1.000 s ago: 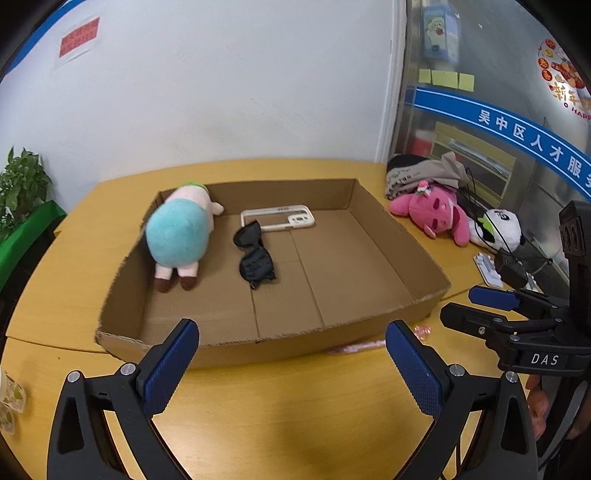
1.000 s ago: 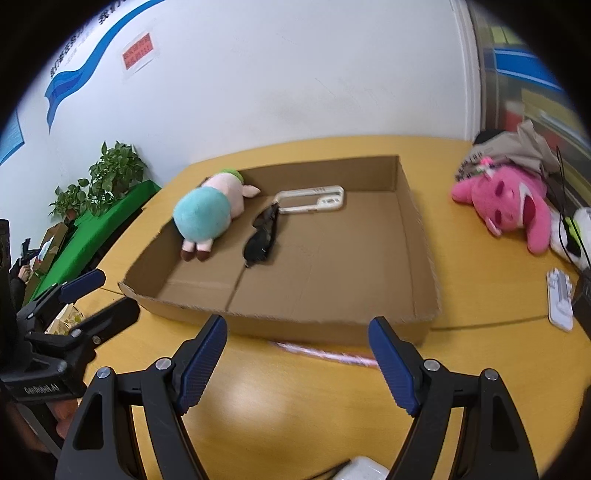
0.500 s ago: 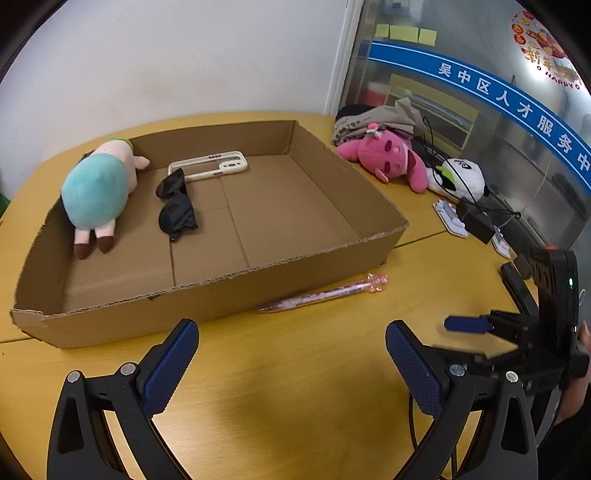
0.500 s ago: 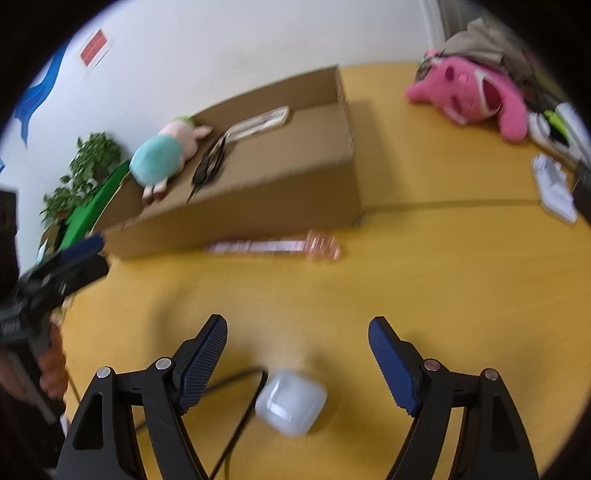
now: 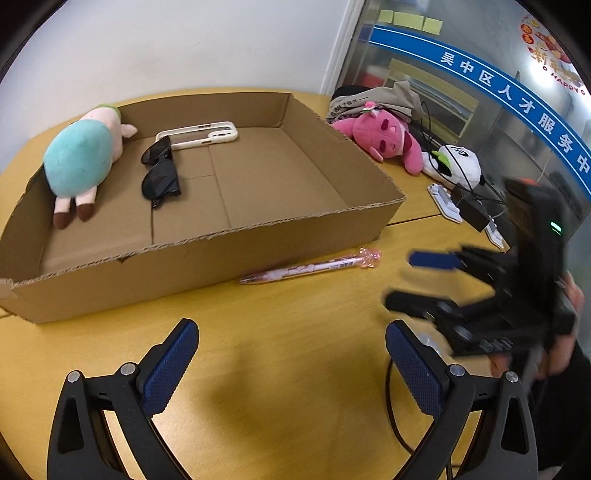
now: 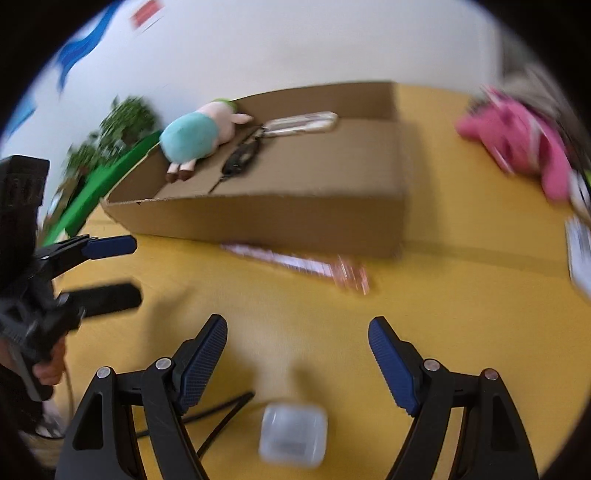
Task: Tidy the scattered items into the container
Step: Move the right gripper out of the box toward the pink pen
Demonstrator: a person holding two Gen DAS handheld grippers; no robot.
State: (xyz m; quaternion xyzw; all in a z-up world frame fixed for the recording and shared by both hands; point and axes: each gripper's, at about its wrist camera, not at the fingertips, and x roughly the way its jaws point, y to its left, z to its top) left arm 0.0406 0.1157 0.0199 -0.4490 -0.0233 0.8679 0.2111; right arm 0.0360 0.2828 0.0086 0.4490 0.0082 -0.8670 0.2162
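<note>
Right tool wide open, angled down over white case.

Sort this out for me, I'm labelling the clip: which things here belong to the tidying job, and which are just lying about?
Job:
cardboard box
pink pen
small white case
teal plush, sunglasses, phone case, all already boxed
possibly pink plush and panda plush

Lying about:
clothes pile
black cables
potted plant

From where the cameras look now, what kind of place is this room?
Probably an office or public service centre. A glass partition carries a blue banner with Chinese lettering and yellow sticky notes, the work surface is a yellow wooden table, and potted plants stand by the white wall.
</note>
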